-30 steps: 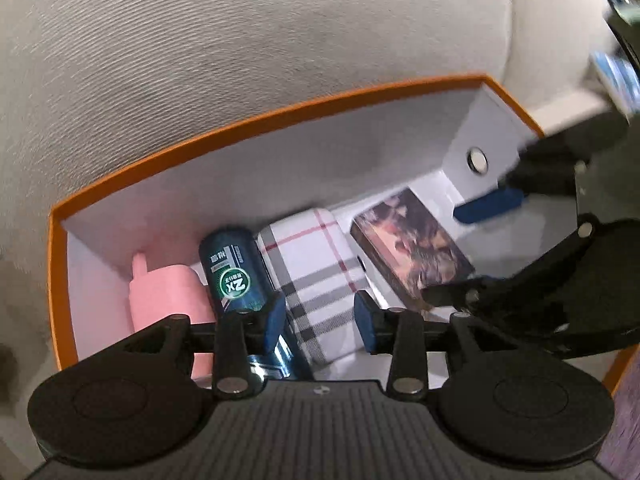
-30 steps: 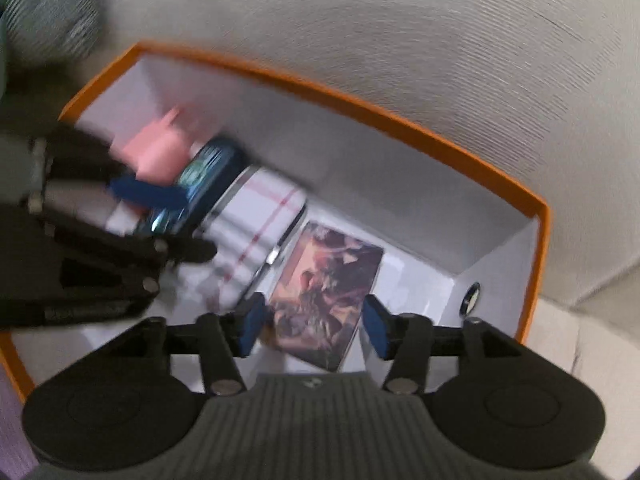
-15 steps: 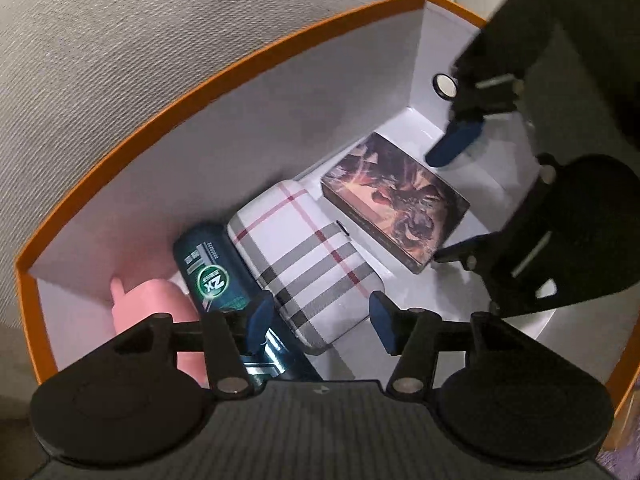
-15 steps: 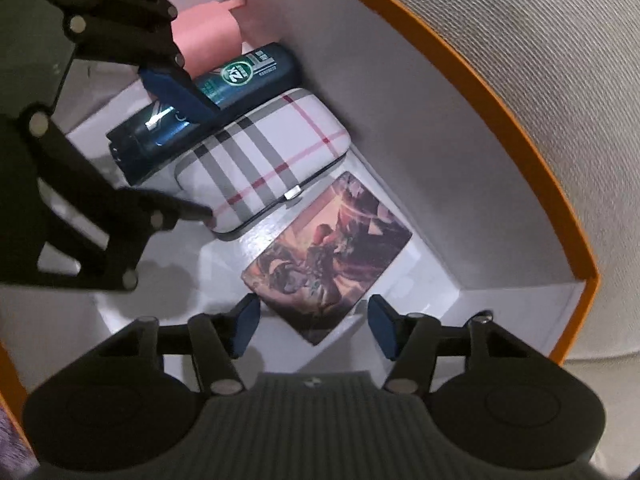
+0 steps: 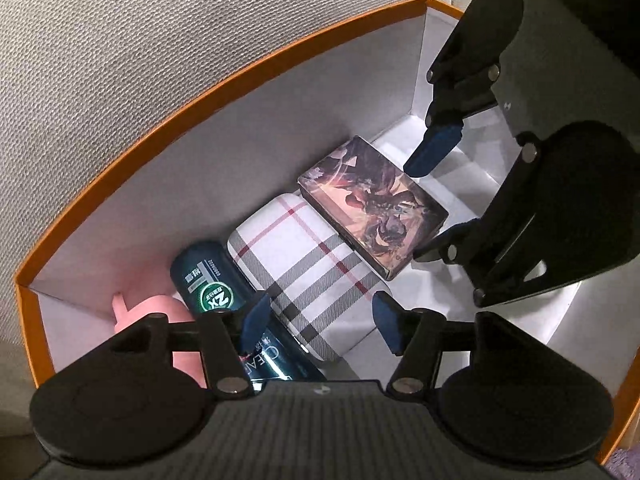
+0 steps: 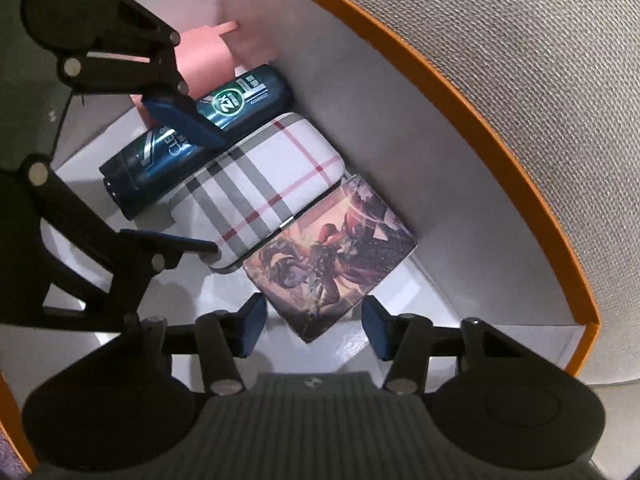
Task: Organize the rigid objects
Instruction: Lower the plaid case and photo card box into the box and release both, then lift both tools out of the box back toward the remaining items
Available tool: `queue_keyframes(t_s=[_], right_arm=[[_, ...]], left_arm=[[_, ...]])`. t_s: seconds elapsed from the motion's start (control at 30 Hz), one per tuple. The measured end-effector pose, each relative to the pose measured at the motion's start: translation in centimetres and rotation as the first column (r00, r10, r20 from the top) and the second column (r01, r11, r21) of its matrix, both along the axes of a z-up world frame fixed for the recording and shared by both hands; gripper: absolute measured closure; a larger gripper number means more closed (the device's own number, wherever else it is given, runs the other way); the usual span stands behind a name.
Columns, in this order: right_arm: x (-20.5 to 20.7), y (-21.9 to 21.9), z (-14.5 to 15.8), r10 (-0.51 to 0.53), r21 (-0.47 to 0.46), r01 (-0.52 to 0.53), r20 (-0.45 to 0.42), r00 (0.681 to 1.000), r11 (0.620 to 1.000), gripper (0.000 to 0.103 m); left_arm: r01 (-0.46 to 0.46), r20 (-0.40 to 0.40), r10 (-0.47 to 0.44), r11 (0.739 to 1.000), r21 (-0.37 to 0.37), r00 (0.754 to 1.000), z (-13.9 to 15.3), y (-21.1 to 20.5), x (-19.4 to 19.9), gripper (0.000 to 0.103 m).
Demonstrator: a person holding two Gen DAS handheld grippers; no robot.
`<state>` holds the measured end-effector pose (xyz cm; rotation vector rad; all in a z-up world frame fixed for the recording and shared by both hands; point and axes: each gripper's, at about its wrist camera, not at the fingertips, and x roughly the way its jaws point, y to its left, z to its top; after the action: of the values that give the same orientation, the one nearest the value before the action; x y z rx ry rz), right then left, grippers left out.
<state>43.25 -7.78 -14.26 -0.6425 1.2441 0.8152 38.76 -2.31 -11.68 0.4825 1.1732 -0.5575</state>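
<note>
An orange-rimmed white box (image 5: pixel 224 84) (image 6: pixel 476 96) holds a pink item (image 5: pixel 160 308) (image 6: pixel 208 60), a dark teal bottle (image 5: pixel 208 280) (image 6: pixel 236 104), a plaid case (image 5: pixel 300 264) (image 6: pixel 264 184) and an illustrated card box (image 5: pixel 372 204) (image 6: pixel 332 252), side by side. My left gripper (image 5: pixel 320 320) (image 6: pixel 180 182) hangs over the near end of the plaid case. Its jaws are opening, with the case between them and untouched. My right gripper (image 6: pixel 314 328) (image 5: pixel 434 200) straddles the card box's near corner. Its jaws are closing, with a gap still visible on both sides.
The box rests against a beige ribbed sofa cushion (image 5: pixel 160 40) (image 6: pixel 520 40). Bare white floor of the box (image 5: pixel 500 300) shows on the near side of the row of items. The two grippers sit close together inside the box.
Both grippers have sunk deeper into the box and rolled, so the row of items now runs diagonally. The left jaws have widened and the right jaws have narrowed slightly.
</note>
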Motion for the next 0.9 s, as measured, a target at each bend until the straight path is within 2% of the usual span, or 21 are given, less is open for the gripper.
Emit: queue_keyframes(t_s=[0.1,0.23,0.43,0.57,0.63,0.73,0.83,0.9], right_arm=[[-0.4,-0.4,0.5,0.02,-0.008,-0.02,-0.002,1.0,1.0,0.052],[-0.8,-0.6,0.5,0.018,-0.011,-0.018,0.009,1.0,1.0,0.052],[-1.1,-1.3,1.0,0.005,0.006,-0.005,0.003,1.0,1.0,0.052],[-1.4,-1.0,0.5,0.017,-0.002,-0.017,0.005,1.0,1.0,0.052],[-1.3,-0.8,0.4,0.004,-0.007,-0.004,0.011,1.0,1.0,0.059],[-0.8,-0.7,0.0,-0.007,0.001,0.007,-0.002,1.0,1.0,0.06],[-0.6,-0.9,0.2,0.0,-0.001,0.0,0.007,1.0,1.0,0.059],[-0.6,-1.2,0.6,-0.003,0.019,0.003,0.003,1.0,1.0,0.059]], left_arm=[[0.038,0.0,-0.038,0.999,0.009,0.999,-0.3,0.0,-0.1,0.029],[0.117,0.02,-0.118,0.992,0.056,0.993,-0.8,-0.4,-0.4,0.025],[0.157,0.055,-0.162,0.984,0.09,0.985,-0.9,-1.1,-1.6,0.021],[0.16,0.065,-0.166,0.983,0.092,0.984,-1.1,-1.1,-2.0,0.021],[0.153,0.068,-0.16,0.984,0.091,0.985,-1.2,-1.3,-2.2,0.021],[0.131,0.066,-0.136,0.988,0.086,0.988,-1.3,-1.3,-2.4,0.021],[0.112,0.08,-0.118,0.99,0.08,0.99,-1.2,-1.0,-2.5,0.028],[0.098,0.085,-0.102,0.994,0.052,0.991,-0.8,-0.3,-2.0,0.028]])
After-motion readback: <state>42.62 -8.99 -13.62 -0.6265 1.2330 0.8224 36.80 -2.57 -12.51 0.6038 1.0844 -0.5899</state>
